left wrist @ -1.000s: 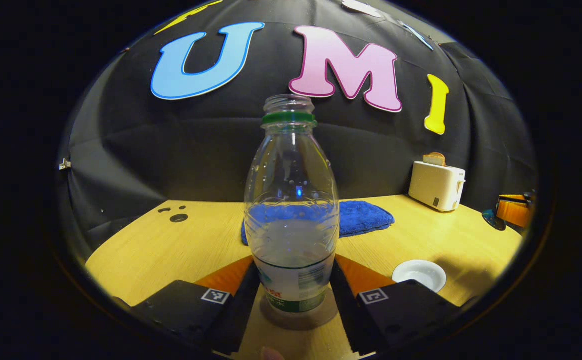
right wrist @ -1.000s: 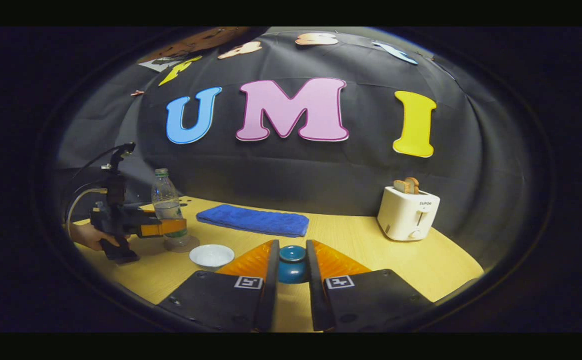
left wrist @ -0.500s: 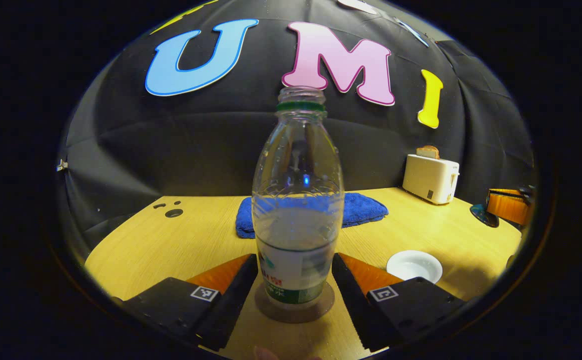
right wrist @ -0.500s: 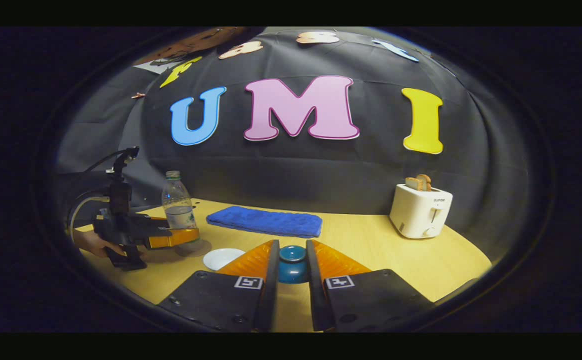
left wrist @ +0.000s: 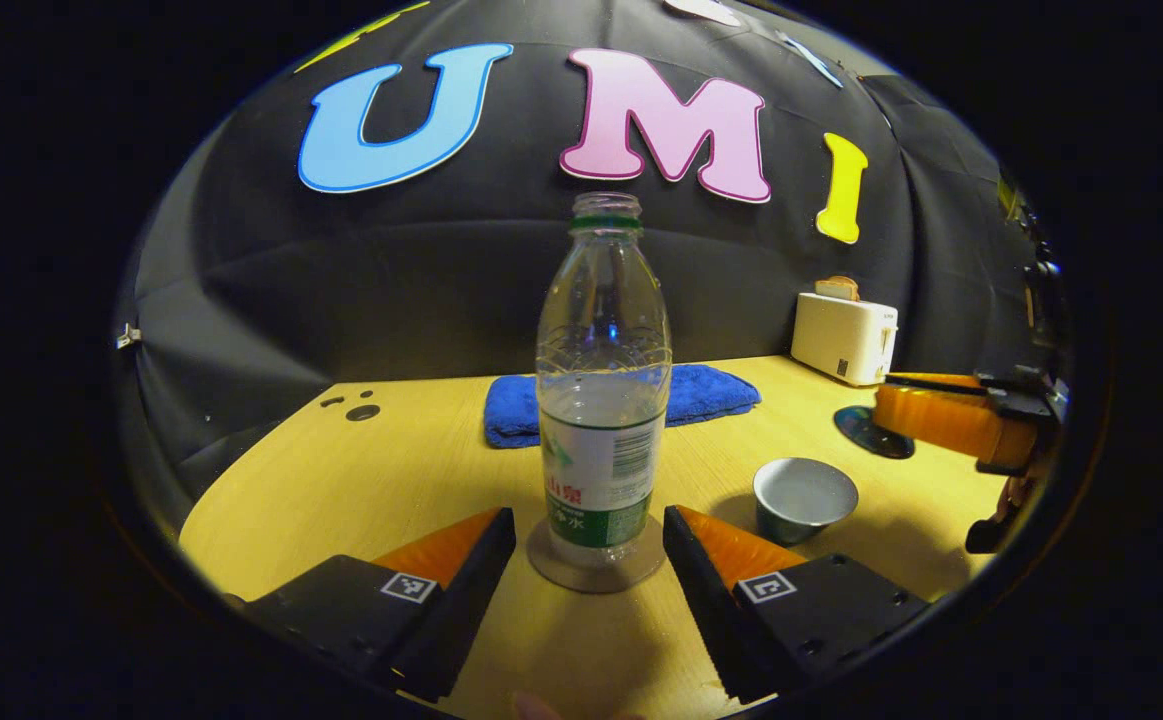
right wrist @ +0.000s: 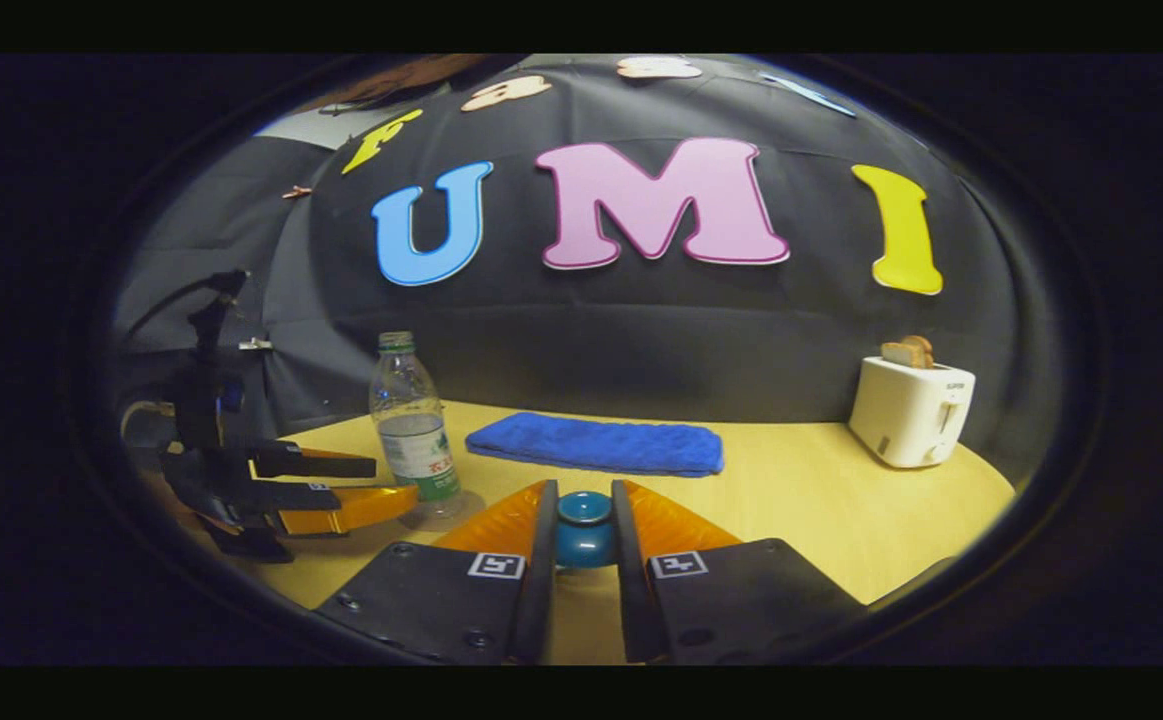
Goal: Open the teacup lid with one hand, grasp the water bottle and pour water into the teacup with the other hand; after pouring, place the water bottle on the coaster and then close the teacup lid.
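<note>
A clear water bottle [left wrist: 601, 400], uncapped and about half full, stands upright on a round coaster [left wrist: 596, 560]. My left gripper [left wrist: 589, 520] is open, its fingers apart from the bottle on either side and drawn slightly back. To the right sits the uncovered teacup [left wrist: 804, 497]. Beyond it, the right gripper [left wrist: 926, 420] holds the dark teal lid [left wrist: 866, 432] above the table. In the right gripper view, my right gripper [right wrist: 583, 497] is shut on the lid's knob [right wrist: 583, 535]. At the left there stand the bottle [right wrist: 411, 420] and the open left gripper [right wrist: 366, 487].
A folded blue towel [left wrist: 631, 398] lies behind the bottle near the wall. A white toaster [left wrist: 844, 337] with bread in it stands at the far right. Small holes [left wrist: 361, 411] mark the wooden table [left wrist: 341, 480] at the far left.
My left gripper has let go of the bottle on the coaster and pulled back. The right gripper has swung leftward with the lid still in it.
</note>
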Action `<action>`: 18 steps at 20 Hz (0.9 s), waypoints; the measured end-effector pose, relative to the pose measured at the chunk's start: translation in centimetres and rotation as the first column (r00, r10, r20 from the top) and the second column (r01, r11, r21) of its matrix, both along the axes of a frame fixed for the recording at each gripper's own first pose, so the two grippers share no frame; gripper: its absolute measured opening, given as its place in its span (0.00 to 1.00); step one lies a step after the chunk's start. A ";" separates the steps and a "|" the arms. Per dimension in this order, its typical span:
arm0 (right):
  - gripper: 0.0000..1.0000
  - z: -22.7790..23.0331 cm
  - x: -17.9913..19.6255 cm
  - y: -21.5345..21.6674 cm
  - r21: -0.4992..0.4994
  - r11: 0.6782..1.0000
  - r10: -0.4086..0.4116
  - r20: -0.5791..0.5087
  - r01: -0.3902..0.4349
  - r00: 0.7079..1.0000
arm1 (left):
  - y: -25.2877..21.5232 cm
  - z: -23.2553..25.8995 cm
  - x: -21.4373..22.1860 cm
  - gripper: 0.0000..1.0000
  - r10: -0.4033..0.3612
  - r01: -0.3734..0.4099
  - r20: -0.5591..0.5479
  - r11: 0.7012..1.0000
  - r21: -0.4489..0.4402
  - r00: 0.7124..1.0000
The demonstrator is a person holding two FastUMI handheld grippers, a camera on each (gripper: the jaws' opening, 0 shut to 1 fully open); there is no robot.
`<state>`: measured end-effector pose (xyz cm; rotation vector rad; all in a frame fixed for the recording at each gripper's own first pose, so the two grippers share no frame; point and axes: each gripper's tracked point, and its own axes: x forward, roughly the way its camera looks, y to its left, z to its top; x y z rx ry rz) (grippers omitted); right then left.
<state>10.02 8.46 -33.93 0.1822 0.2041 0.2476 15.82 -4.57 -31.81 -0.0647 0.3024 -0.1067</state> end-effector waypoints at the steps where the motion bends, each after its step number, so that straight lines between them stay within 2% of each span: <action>1: 0.36 -0.5 0.2 0.7 -0.002 1.000 0.008 -0.007 -0.008 1.000 | 0.3 0.1 -0.4 0.94 0.000 0.000 0.000 1.000 -0.001 1.000; 9: 0.36 -3.1 1.3 3.2 -0.002 1.000 0.020 -0.067 -0.021 0.998 | 2.1 0.8 -2.4 0.94 0.004 -0.003 0.013 1.000 -0.009 1.000; 10: 0.31 -3.4 1.3 3.2 -0.003 1.000 0.019 -0.077 -0.019 0.997 | 2.3 0.6 -2.4 0.93 0.006 -0.006 0.012 1.000 -0.007 1.000; 13: 0.31 -4.0 1.4 3.4 -0.006 1.000 0.018 -0.093 -0.019 0.995 | 2.8 0.7 -2.5 0.94 0.010 -0.010 0.014 1.000 -0.004 1.000; 14: 0.36 -4.1 1.5 3.5 -0.015 1.000 0.019 -0.092 -0.020 0.996 | 2.9 0.7 -2.5 0.94 0.010 -0.010 0.014 1.000 -0.002 1.000; 16: 0.36 -4.1 1.4 3.7 -0.033 0.999 0.020 -0.091 -0.023 0.996 | 2.9 0.7 -2.4 0.94 0.008 -0.009 0.015 1.000 0.002 1.000; 17: 0.31 -4.2 1.4 3.7 -0.040 0.999 0.018 -0.092 -0.022 0.996 | 2.9 0.9 -2.5 0.93 0.009 -0.009 0.015 1.000 0.004 1.000; 18: 0.32 -4.2 1.4 3.7 -0.046 0.999 0.014 -0.093 -0.019 0.996 | 2.9 1.1 -2.5 0.94 0.008 -0.008 0.017 1.000 0.007 1.000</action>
